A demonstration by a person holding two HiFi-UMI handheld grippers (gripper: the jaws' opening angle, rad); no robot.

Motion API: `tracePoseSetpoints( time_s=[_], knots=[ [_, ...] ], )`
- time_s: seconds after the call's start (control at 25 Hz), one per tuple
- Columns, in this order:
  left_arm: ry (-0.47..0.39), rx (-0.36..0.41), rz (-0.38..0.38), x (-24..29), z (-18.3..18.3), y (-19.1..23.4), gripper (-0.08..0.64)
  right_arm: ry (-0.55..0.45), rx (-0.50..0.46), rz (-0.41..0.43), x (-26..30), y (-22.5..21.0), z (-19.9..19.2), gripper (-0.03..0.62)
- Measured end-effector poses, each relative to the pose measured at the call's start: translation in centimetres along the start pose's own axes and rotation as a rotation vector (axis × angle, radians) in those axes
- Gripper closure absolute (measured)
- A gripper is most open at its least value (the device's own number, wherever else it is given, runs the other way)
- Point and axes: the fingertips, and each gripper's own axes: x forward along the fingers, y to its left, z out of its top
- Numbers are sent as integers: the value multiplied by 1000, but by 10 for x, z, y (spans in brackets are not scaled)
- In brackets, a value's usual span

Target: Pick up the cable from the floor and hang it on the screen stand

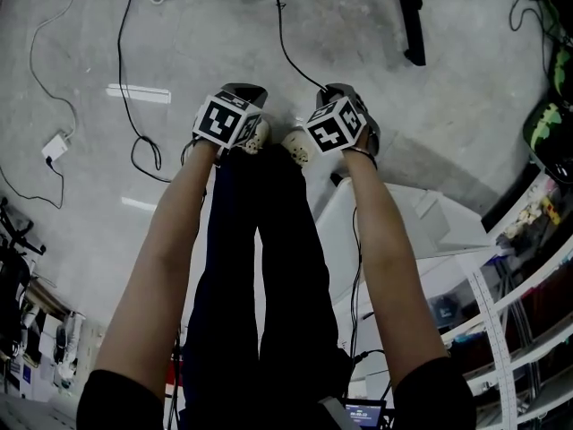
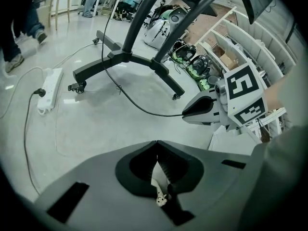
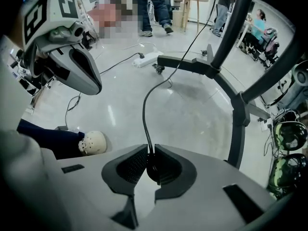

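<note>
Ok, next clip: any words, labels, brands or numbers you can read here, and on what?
No text reads clearly in any view.
Left marker cube: black-and-white square code only, no letters.
Right marker cube: the same, a code pattern only.
Small screen at the head view's bottom edge: lit characters, too small to read.
Packages on the shelves: coloured print, too small to read.

Your head camera looks steeply down from high above the floor (image 1: 215,34), past your arms (image 1: 170,240) and legs (image 1: 260,267). The left gripper (image 1: 242,92) shows at 11 o'clock, the right gripper (image 1: 342,92) at 1 o'clock. Each gripper camera rides close behind its own jaws, looking along them toward the floor. Both take in the stand (image 2: 120,57): at 12 o'clock in the left gripper view, 1 o'clock in the right. Each also shows the other gripper.
</note>
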Motion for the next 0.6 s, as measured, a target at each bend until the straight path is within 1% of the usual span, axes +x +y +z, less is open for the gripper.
tracePoseSetpoints(
  time_s=[0.32,0.6],
  knots=[
    [15,61,11,-49,27,-45,552,-4,63,0,-75,3,-4,532],
    [12,61,18,-86,45,-82,552,-15,93,34,-133,17,2,532]
  ],
)
